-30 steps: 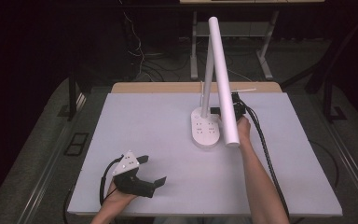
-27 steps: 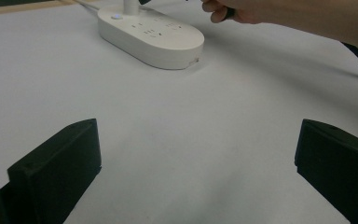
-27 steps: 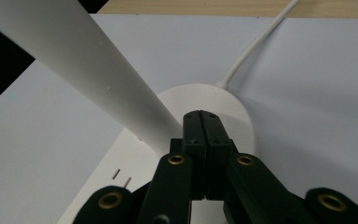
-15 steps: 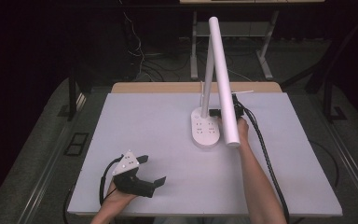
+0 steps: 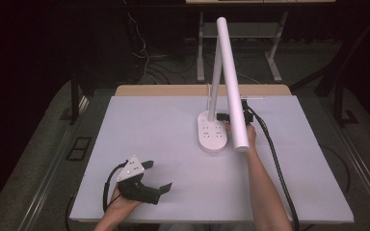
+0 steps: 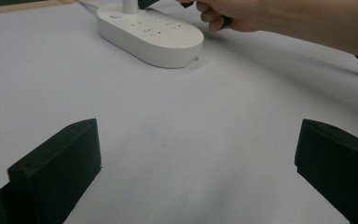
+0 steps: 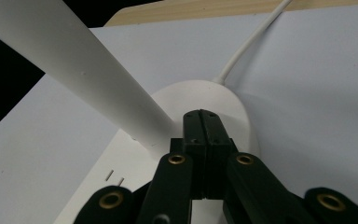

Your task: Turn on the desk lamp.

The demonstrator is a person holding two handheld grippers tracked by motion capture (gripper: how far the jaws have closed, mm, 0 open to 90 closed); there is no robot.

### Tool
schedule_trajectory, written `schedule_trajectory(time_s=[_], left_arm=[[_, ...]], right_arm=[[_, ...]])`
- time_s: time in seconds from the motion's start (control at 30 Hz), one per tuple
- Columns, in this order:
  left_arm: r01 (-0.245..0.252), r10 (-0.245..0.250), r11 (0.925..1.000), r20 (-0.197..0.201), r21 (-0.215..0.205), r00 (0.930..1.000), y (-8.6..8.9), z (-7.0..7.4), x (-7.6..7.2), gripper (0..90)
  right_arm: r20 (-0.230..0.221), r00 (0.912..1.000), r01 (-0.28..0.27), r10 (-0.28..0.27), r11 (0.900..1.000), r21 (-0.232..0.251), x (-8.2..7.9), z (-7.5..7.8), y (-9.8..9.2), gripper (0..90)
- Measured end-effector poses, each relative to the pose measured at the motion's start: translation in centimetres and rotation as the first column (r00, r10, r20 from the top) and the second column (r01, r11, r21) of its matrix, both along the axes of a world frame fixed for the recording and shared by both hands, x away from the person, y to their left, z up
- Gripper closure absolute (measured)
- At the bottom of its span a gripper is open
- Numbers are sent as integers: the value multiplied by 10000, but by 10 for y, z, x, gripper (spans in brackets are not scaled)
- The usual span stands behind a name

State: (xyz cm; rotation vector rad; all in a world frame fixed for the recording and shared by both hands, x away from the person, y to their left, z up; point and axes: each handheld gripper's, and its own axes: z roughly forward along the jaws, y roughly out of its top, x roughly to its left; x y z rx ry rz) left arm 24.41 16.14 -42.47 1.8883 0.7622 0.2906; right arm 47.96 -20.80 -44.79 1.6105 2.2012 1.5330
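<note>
One white lamp (image 5: 212, 134) stands on the desk (image 5: 149, 125), toward its far edge. The right claw (image 7: 203, 122), pressed together with nothing between, sits at the lamp's base by the stem. The left claw (image 5: 158, 179), spread wide, rests well nearer than the lamp.

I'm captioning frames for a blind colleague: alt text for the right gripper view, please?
The right gripper, jaws shut together, tips over the white lamp base beside its slanting stem. A white cord runs from the base across the pale table.
</note>
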Motion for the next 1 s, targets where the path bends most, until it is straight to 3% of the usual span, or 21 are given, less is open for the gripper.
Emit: schedule_trajectory(time_s=[0.13, 0.33, 0.83, 1.0], left_arm=[[3, -3, 10000, -23, -5, 10000, 0, 0, 0, 0], [-12, 12, 10000, -86, -25, 10000, 0, 0, 1, 0], [70, -69, 10000, -61, 47, 10000, -1, 0, 0, 0], [71, -70, 10000, -61, 62, 10000, -1, 0, 1, 0]], right_arm=[[32, 10000, 20, -19, 9994, -352, 0, 5, 2, 893], [-38, 9998, -172, 171, 9996, -242, -3, 8, -1, 893], [782, 9948, -640, 657, 9977, -239, -18, 33, -15, 893], [1064, 9904, -839, 878, 9956, -408, -27, 48, -21, 892]])
